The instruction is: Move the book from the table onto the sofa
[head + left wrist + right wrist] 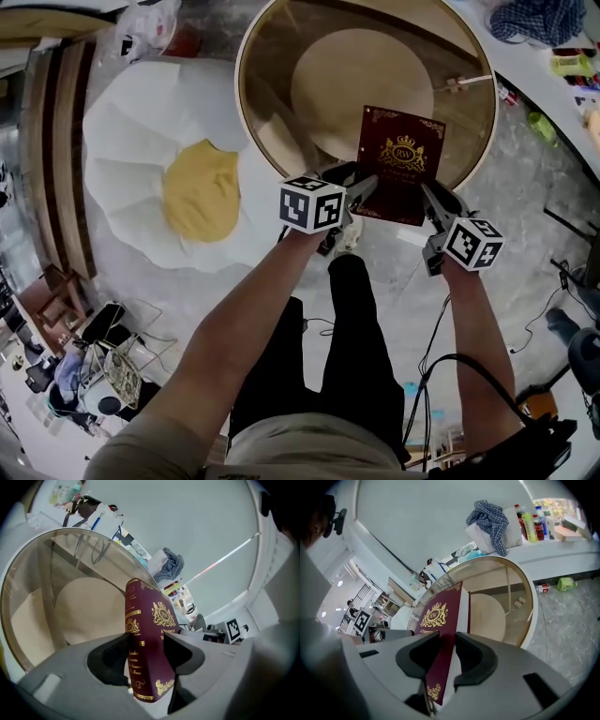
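Left gripper (361,187), head view: jaws on the near left corner of the maroon book (401,155); right gripper (433,199) on its near right corner. Book sits over the near rim of the round glass table (246,103), seemingly lifted, though contact with the glass cannot be ruled out. White-and-yellow cushion seat (141,141), probably the sofa, lies well apart to the left, nothing on it; pick-up under way, carry and set-down outstanding. Left gripper view: jaws spread wide, clamped across the full thickness of the book (150,620) at the spine. Right gripper view: jaws narrower, pinching the front cover of the book (438,613) near its lower edge, table (534,611) beyond.
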The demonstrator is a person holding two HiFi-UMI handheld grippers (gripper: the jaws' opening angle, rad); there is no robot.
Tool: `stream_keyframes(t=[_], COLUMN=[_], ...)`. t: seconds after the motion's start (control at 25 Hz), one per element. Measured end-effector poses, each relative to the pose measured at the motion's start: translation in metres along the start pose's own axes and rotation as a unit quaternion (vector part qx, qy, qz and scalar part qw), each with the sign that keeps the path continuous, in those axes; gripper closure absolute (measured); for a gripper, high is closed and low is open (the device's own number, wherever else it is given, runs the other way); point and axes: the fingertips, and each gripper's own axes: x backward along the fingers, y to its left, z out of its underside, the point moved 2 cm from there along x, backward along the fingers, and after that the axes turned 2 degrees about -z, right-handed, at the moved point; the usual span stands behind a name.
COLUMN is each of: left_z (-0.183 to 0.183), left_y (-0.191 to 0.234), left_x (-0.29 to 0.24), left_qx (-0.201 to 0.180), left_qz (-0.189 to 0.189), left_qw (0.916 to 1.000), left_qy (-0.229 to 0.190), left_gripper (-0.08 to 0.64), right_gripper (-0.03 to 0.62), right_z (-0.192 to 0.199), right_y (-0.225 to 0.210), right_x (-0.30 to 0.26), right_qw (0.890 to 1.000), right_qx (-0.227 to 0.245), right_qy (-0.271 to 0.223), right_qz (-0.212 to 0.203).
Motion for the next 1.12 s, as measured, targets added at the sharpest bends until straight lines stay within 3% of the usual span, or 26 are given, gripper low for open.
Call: stream_keyframes(t=[0.36,0.48,0.6,0.84,1.12], left_z=[0.002,0.004,0.016,0.063,0.123], left_y=[0.025,0.027,0.051,0.122,0.202], left_x=[0.096,0.109,0.148,0.252,0.318], left_qx=[0.024,0.035,0.052,0.105,0.168], left_qz=[-0.013,-0.025,-0.041,-0.079,-0.128], left_qw=[0.9968,0.9944,0.9904,0.9767,0.9538], left_qy=[-0.075,-0.097,-0.121,-0.170,-0.214], left_gripper=[0.336,0.336,0.336,0.336,0.336], right_gripper=[0.474,0.474,0.474,0.474,0.474], right_z=[0.010,0.010,0.024,0.074,0.144], right_y=[0.086,0.095,0.132,0.235,0.298], right_x=[-0.025,-0.028,-0.050,-0.114,-0.189], right_qw=[0.998,0.997,0.994,0.981,0.962], right_qx=[0.037,0.049,0.070,0.121,0.160], right_qy=[0.010,0.020,0.039,0.087,0.149], right_qz=[-0.040,-0.057,-0.079,-0.122,-0.162])
